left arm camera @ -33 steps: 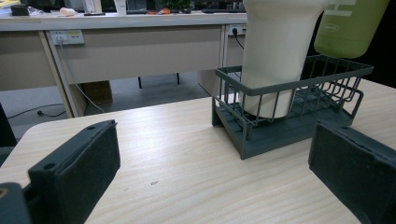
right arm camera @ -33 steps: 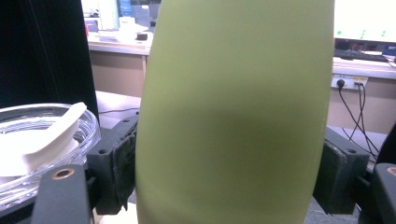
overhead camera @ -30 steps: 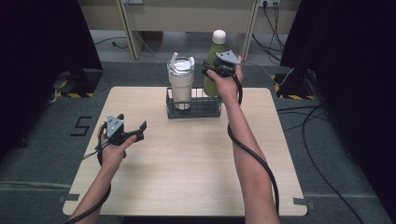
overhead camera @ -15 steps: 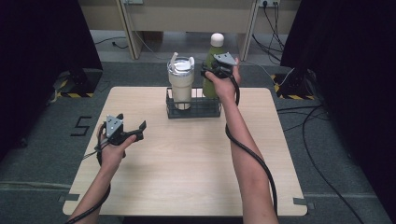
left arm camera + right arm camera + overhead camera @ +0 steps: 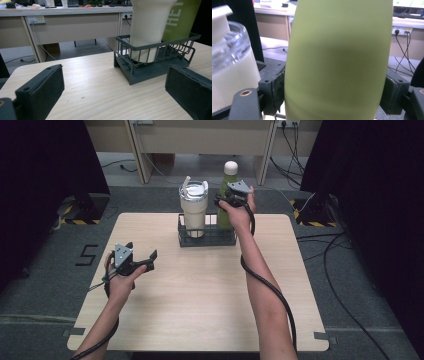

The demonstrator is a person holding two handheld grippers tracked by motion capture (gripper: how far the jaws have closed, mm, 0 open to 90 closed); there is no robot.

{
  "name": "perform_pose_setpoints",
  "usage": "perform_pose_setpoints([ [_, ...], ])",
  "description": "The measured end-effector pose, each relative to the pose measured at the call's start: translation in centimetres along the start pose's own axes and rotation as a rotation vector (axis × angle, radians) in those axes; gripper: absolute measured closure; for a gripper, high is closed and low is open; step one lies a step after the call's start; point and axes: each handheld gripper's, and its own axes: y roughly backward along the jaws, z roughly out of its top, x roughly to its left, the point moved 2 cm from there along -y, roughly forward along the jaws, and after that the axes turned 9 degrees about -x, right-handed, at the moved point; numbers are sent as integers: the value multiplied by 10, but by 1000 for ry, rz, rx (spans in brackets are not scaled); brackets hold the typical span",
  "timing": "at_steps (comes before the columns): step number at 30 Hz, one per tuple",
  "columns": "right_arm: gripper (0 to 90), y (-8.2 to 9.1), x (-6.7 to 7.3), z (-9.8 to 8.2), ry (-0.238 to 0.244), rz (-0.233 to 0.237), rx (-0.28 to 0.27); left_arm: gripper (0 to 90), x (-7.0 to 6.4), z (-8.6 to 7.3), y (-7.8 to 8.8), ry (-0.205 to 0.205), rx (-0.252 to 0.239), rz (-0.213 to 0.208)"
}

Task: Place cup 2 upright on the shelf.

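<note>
Right claw: the right claw (image 5: pixel 226 200) is squeezed onto the green bottle (image 5: pixel 226 205); in the right gripper view its two black pads (image 5: pixel 277 86) press on both sides of the bottle (image 5: pixel 338 60).
Left claw: the left claw (image 5: pixel 150 260) hangs over the near left part of the wooden table (image 5: pixel 210 295); its jaws are spread wide with nothing between them; the left gripper view shows only bare table (image 5: pixel 95 90) between the jaws.
Where the bottle is: it stands up straight in the right half of the dark wire basket (image 5: pixel 207 239), at the far middle of the table; it has a white cap (image 5: pixel 230 167); the high view cannot show if its bottom touches the basket floor.
Neighbour: a cream tumbler (image 5: pixel 193 207) with a clear lid stands in the left half of the basket (image 5: pixel 155 62), just beside the bottle.
Step in hand: it looks like the person is setting the bottle down into the basket.
How to do it well: keep the bottle straight; go down slowly; keep it away from the tumbler and the basket's rim; let go only when the bottle rests on the bottom; then pull the claw back without bumping the bottle.
</note>
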Motion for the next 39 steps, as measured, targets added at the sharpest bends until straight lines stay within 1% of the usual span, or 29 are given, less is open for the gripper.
perform_pose_setpoints([
  [8,223,-4,0,-8,-6,0,20,15,0,-1,0,1,3,1],
  [14,223,-5,1,-13,-1,-2,31,15,-1,-1,0,-2,5,-2],
  [15,223,-5,1,-15,-5,-2,39,15,-1,-1,0,-3,5,-1],
  [22,223,-6,2,-17,3,1,39,16,-2,-1,0,-4,5,-4],
  [32,218,-5,3,-19,7,-1,20,18,-1,-3,0,-4,8,-3],
  [35,211,-4,4,-20,-2,5,23,18,-1,-4,-1,-5,11,-4],
  [39,192,-4,4,-20,-3,12,26,18,-2,-4,-1,-5,12,-5],
])
